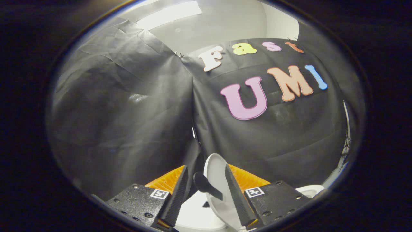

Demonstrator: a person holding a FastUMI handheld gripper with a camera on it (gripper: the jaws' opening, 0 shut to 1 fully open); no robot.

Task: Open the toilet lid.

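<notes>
While raised, lid (pixel 215 170) between fingers (pixel 175 196)

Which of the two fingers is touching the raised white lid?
The right-side finger lies against the raised lid; the other finger stands apart from it.

The camera rides on the hand-held gripper (pixel 206 190), looking forward along its fingers (tilted upward), close to the black cloth wall (pixel 122 122).
</notes>
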